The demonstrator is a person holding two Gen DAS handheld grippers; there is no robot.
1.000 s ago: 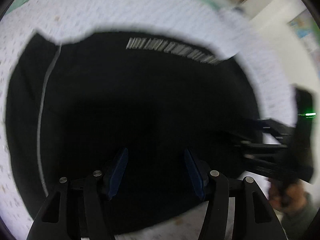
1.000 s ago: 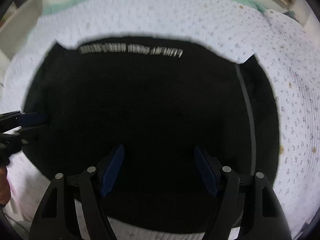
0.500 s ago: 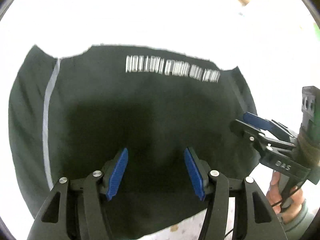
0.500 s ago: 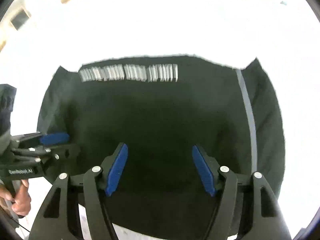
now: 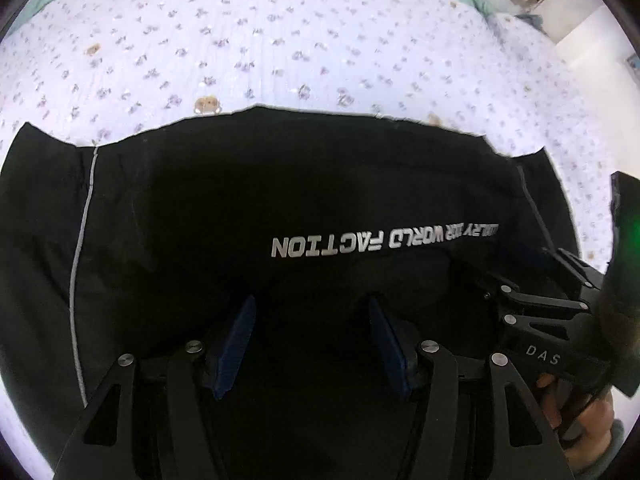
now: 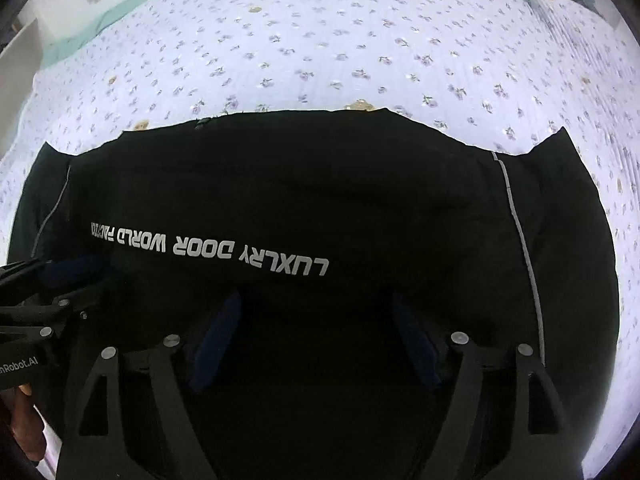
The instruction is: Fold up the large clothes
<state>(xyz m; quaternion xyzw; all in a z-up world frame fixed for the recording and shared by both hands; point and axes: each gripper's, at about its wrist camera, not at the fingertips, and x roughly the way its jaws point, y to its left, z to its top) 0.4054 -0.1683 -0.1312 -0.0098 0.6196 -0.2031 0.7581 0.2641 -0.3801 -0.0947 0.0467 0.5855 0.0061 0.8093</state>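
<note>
On bed (image 5: 280, 32), flat atop floral sheet: black garment (image 5: 280, 184), printed lettering (image 5: 380, 240) upside down to cameras, grey piping at both sides. Spread wide, likely so near edge can be taken for fold. Left hand-held gripper (image 5: 312, 344) agape above fabric, holding nothing. Right hand-held gripper (image 6: 316, 344) likewise spread wide, empty, beside it.
</note>
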